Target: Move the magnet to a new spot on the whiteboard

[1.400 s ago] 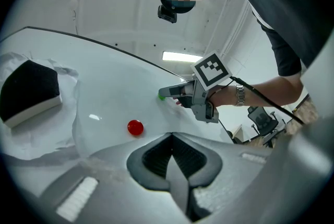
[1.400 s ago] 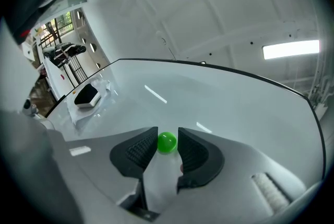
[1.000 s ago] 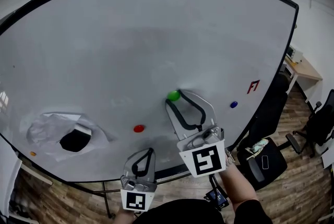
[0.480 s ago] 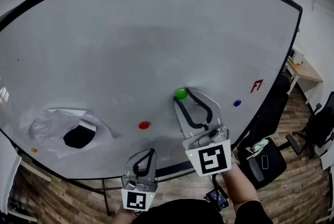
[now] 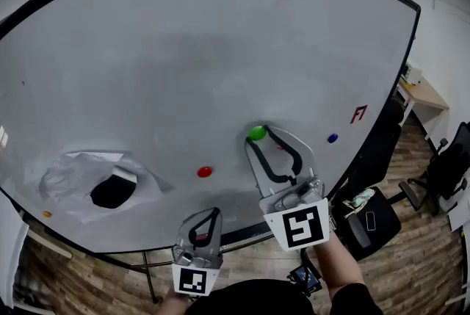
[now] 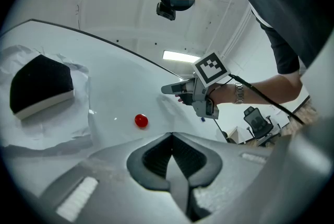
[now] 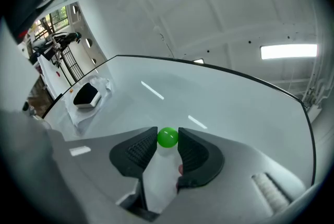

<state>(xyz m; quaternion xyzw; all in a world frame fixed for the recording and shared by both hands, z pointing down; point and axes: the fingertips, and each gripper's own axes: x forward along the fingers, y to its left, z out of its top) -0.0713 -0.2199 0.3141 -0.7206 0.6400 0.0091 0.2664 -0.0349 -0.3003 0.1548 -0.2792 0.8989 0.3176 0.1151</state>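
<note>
Now gripped between tips of just-closed right claw [image 7: 167,133]: green magnet [image 7: 167,138] on whiteboard [image 7: 235,108].

Your right gripper [image 7: 167,141] has just been closing its jaws, and the green magnet [image 7: 167,137] sits between the tips with both pads touching it, against the whiteboard [image 7: 235,108]. Far left on the board, an eraser [image 7: 86,95] sits on a crumpled sheet [image 7: 77,113].

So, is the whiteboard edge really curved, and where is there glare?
Head view: the frame of the whiteboard bows from lens distortion; light is even. Right gripper view: lamps mirror as bright streaks on the board, a highlight sits on the green magnet. Left gripper view: the corners darken into a round vignette.
</note>
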